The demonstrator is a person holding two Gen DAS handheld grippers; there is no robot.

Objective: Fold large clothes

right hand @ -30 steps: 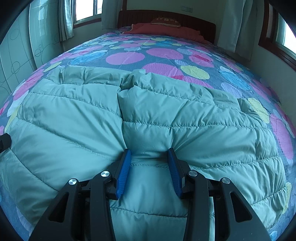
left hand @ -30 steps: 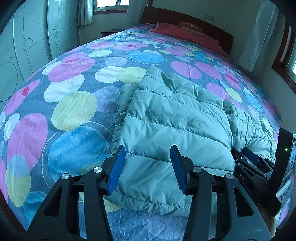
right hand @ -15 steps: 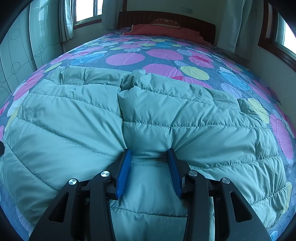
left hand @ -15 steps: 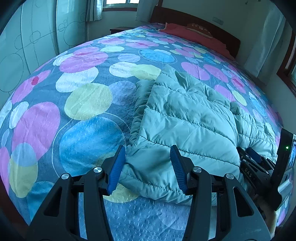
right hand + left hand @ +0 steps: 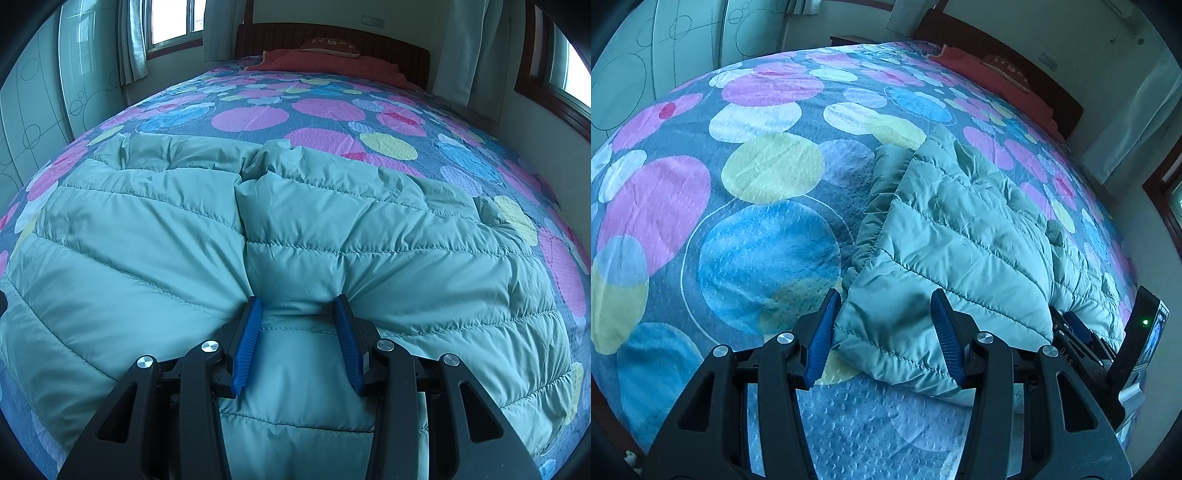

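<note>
A large teal quilted puffer jacket (image 5: 953, 236) lies spread on the bed, partly folded; in the right wrist view (image 5: 295, 229) it fills the foreground. My left gripper (image 5: 884, 325) is open, its blue pads either side of the jacket's near left corner. My right gripper (image 5: 297, 328) is open over the jacket's near middle, its pads pressed into a bulge of the fabric without closing on it. The right gripper (image 5: 1082, 343) also shows at the right edge of the left wrist view, low on the jacket.
The bed cover (image 5: 764, 229) has large coloured circles. A red pillow (image 5: 325, 61) and dark headboard (image 5: 388, 48) are at the far end. A wardrobe (image 5: 40, 110) stands at left, curtained windows at both sides.
My left gripper has drawn back and left, from over the jacket's middle to its near left corner. The right gripper has stayed still.
</note>
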